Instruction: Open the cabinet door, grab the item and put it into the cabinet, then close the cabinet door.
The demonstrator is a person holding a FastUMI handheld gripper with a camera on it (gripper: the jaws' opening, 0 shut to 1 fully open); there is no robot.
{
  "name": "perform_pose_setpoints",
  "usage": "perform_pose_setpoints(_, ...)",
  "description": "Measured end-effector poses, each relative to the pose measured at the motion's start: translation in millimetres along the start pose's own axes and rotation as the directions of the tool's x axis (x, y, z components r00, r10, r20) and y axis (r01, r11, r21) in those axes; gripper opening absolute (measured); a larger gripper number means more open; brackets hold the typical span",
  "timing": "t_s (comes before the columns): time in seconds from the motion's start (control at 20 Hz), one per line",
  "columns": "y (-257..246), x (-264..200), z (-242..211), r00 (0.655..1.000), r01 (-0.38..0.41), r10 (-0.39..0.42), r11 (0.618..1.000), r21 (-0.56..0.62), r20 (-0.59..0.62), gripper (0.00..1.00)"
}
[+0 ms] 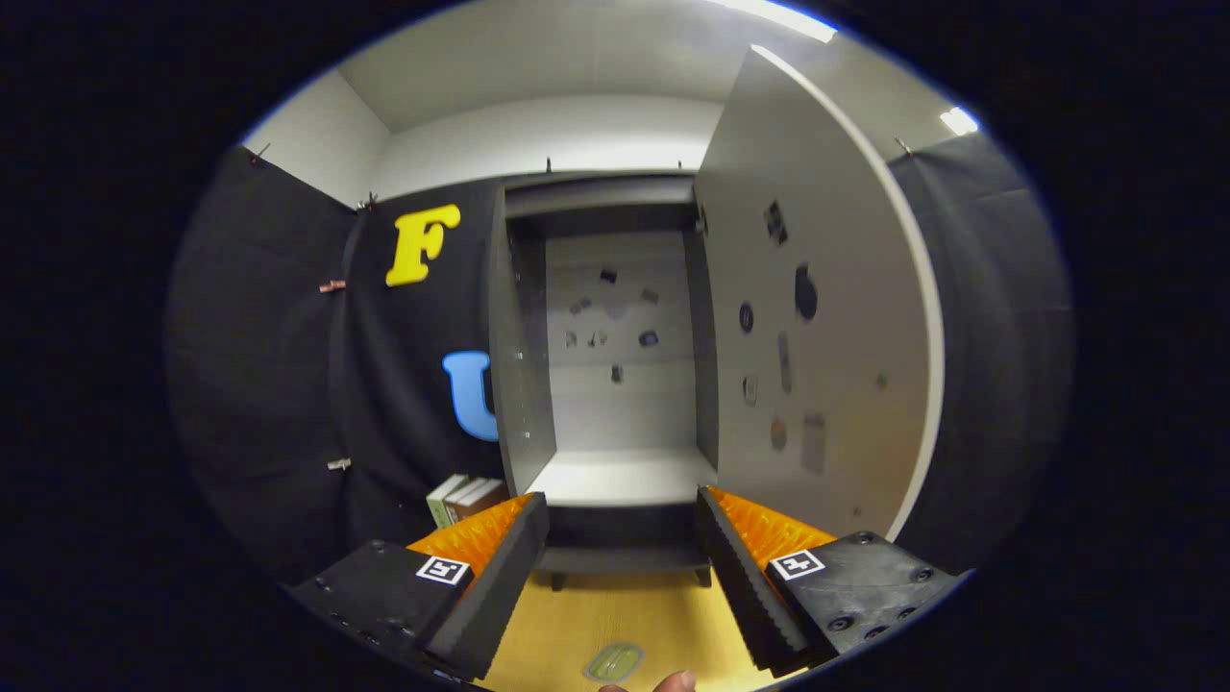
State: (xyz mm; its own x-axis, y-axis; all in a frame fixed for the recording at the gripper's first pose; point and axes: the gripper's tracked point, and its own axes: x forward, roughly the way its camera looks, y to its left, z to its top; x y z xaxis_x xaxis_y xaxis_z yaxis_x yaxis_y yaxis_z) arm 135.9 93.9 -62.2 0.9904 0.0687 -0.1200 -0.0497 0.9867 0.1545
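A grey cabinet stands straight ahead beyond my fingers, with its door swung wide open to the right. Its inside is bare, with a pale floor and small stickers on the back wall and on the door's inner face. My gripper is open, with nothing between its fingers, pointing at the cabinet's lower edge. Below the fingers, on the wooden floor, lies a small clear flat item. A fingertip of a person shows just beside it.
A few books stand by the cabinet's left foot against the black cloth wall. The open door blocks the space to the right of the cabinet. Bare wooden floor lies between me and the cabinet.
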Motion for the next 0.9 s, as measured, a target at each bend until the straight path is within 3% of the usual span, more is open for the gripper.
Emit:
perform_pose_setpoints(0.3, 0.9, -17.7, -101.8, 0.944, 0.068, -0.044, 0.996, 0.064, -0.326, 0.98)
perform_pose_setpoints(0.9, 11.3, -11.8, -219.5, 0.812, 0.167, -0.083, 0.982, 0.093, -0.578, 0.98)
